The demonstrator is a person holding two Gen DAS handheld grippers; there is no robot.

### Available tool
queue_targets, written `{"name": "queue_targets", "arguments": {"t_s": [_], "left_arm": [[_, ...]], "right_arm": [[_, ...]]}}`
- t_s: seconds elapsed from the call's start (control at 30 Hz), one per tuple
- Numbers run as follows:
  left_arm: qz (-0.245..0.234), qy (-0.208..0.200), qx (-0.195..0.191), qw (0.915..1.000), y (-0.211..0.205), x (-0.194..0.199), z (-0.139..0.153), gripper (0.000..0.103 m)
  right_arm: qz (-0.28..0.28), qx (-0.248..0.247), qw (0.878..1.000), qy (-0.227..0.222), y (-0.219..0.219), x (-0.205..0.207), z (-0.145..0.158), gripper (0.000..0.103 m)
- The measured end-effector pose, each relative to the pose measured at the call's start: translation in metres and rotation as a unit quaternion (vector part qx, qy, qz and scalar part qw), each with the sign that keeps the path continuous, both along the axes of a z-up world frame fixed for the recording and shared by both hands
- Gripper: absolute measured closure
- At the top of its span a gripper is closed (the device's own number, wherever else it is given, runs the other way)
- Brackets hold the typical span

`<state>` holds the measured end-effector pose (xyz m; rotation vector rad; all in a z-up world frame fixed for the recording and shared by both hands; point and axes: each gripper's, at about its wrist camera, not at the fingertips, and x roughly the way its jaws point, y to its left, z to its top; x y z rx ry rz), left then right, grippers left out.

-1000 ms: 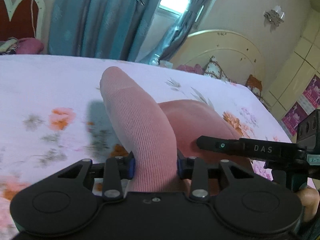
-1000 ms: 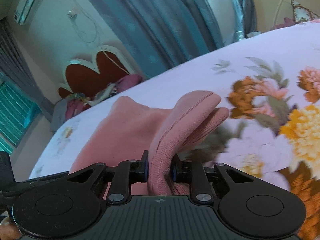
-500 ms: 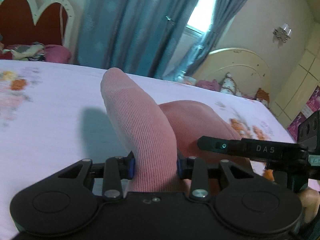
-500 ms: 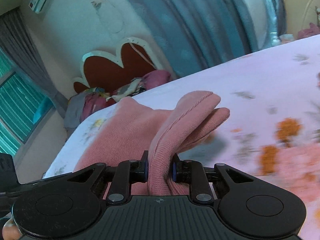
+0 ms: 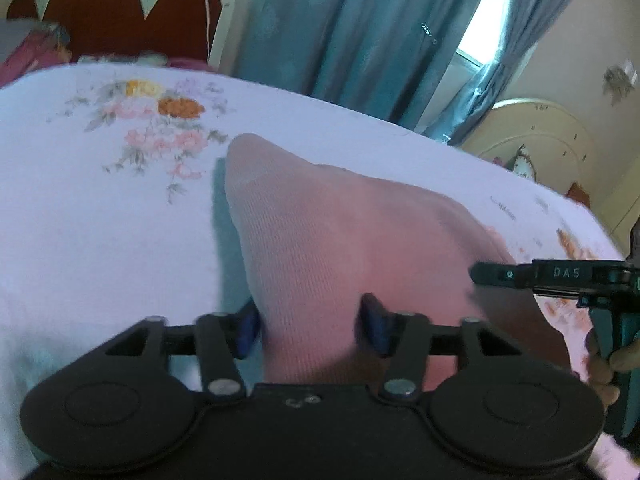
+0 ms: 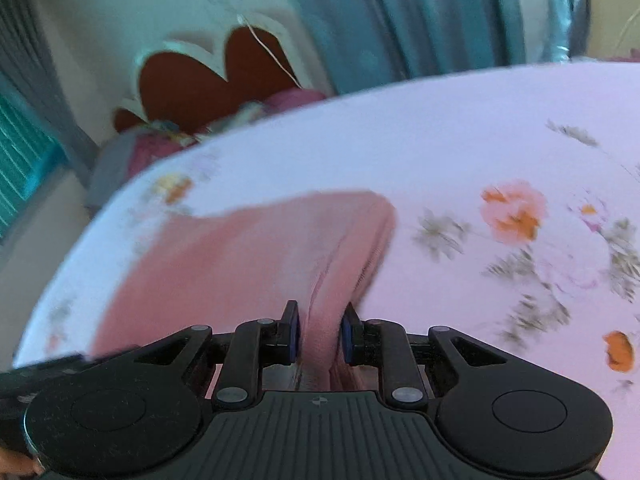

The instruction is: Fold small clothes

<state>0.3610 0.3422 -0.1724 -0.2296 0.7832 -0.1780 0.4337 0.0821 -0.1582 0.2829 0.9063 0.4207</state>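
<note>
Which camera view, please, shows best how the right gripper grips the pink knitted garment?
The right wrist view: the right gripper pinches a fold of the pink knitted garment between both pads. The left wrist view shows only one black finger from the side.

Floral bedsheet (image 5: 100, 240); pink garment (image 5: 340, 240), seemingly knit, on it.

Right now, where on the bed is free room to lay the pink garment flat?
The floral bedsheet is bare beyond and right of the pink garment, toward the blue curtains. In the left view, it is bare left of it too. The far headboard end is crowded with bedding.
</note>
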Motion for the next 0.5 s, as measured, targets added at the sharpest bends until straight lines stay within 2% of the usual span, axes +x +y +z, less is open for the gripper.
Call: {"name": "queue_targets", "arguments": {"t_s": [0.07, 0.17, 0.27, 0.33, 0.43, 0.5], "left_arm": [[-0.003, 0.0, 0.011, 0.9999, -0.002, 0.003, 0.003, 0.036], [0.003, -0.011, 0.023, 0.9997, 0.002, -0.005, 0.013, 0.038], [0.014, -0.061, 0.038, 0.9973, 0.002, -0.018, 0.035, 0.041], [0.014, -0.086, 0.037, 0.9955, 0.0, -0.016, 0.045, 0.041], [0.007, -0.075, 0.032, 0.9966, -0.008, 0.004, 0.042, 0.041], [0.008, -0.053, 0.03, 0.9981, -0.013, 0.018, 0.028, 0.043]], "right_arm": [[0.006, -0.016, 1.0, -0.004, 0.002, 0.003, -0.003, 0.082], [-0.004, -0.025, 1.0, -0.017, 0.006, -0.001, 0.003, 0.082], [-0.022, -0.032, 0.998, -0.057, 0.004, -0.002, 0.019, 0.082], [-0.008, -0.041, 0.997, -0.064, 0.013, 0.002, 0.026, 0.082], [-0.004, -0.064, 0.996, -0.056, 0.027, 0.021, 0.019, 0.082], [-0.01, -0.1, 0.993, -0.061, 0.035, 0.033, 0.009, 0.082]]}}
